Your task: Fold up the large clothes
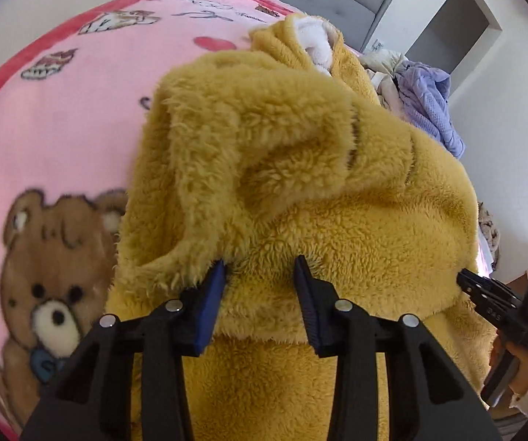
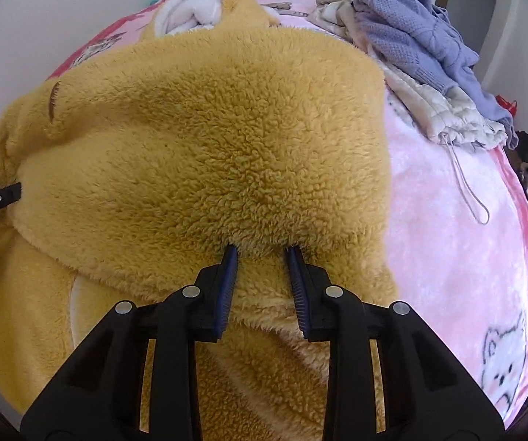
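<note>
Pink blanket (image 1: 80,117) on bed w/ yellow fleece garment (image 2: 209,147) spread across it; left gripper (image 1: 260,270) & right gripper (image 2: 262,251) both clamped on its folded edge, lilac knit (image 2: 411,25) heaped beyond

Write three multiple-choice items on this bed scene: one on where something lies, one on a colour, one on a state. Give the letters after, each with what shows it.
1. Where does the lavender knit sweater lie relative to the yellow fleece garment in the right wrist view?
A. Underneath it
B. Beyond it, to the upper right
C. Between the fingers

2. What colour is the blanket under the clothes?
A. Pink
B. Green
C. Grey

3. What is between the fingers of the right gripper?
A. Nothing
B. A drawstring
C. A fold of the yellow fleece

Answers: B, it sits on the pale jacket near the far corner; A, pink with cartoon bears; C, the fleece fills the gap between the two blue pads.
</note>
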Tool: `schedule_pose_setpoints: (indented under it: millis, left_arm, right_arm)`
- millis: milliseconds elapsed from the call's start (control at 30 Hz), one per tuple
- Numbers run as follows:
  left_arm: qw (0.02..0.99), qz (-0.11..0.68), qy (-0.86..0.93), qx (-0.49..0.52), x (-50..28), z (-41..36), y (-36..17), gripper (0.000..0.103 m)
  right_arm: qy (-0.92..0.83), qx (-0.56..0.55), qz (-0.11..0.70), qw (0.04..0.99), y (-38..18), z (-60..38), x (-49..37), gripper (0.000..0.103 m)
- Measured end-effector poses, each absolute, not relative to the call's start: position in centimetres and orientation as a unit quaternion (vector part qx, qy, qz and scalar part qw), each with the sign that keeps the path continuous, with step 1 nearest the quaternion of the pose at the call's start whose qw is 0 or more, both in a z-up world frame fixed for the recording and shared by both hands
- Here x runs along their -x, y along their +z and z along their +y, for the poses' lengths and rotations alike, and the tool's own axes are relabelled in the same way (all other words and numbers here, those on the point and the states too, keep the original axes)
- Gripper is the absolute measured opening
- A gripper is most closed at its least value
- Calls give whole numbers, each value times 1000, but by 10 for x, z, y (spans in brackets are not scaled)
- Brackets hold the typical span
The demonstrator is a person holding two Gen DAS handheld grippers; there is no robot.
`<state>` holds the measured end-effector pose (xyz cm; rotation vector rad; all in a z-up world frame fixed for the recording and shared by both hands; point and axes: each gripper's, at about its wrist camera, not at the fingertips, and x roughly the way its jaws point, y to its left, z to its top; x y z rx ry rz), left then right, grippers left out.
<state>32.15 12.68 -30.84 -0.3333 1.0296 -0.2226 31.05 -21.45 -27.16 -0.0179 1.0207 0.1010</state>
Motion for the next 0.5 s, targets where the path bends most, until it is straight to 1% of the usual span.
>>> schedule_pose_setpoints:
  millis: [100, 233, 300, 333, 367, 400, 433, 500]
  left_arm:
    - [851, 492, -109, 147, -323, 125, -305, 36]
    - [846, 495, -112, 166, -327, 134, -314, 33]
    - [848, 499, -109, 143, -328, 127, -312, 33]
    - [851, 500, -107, 123, -328, 121, -306, 33]
    - [853, 499, -105, 111, -326, 117, -299, 35]
    - [855, 497, -106, 104, -323, 115, -293, 41]
    - [858, 493, -111, 95, -319, 111, -285, 46]
    - [874, 467, -110, 73, -308, 103, -259, 63]
  right_arm:
    - [50, 9, 498, 866, -276, -216, -318, 27]
    - [57, 7, 505, 861, -278, -218, -323, 27]
    - [60, 3, 503, 862, -272, -218, -322, 29]
    - [70, -15, 492, 868, -262, -221, -318, 34]
    - [78, -29, 480, 874, -254, -224, -315, 37]
    - [90, -44, 462, 881, -242, -228, -310, 45]
    - [97, -50, 447, 888, -232, -230, -306, 49]
    - [105, -51, 407, 906, -203, -233, -297, 51]
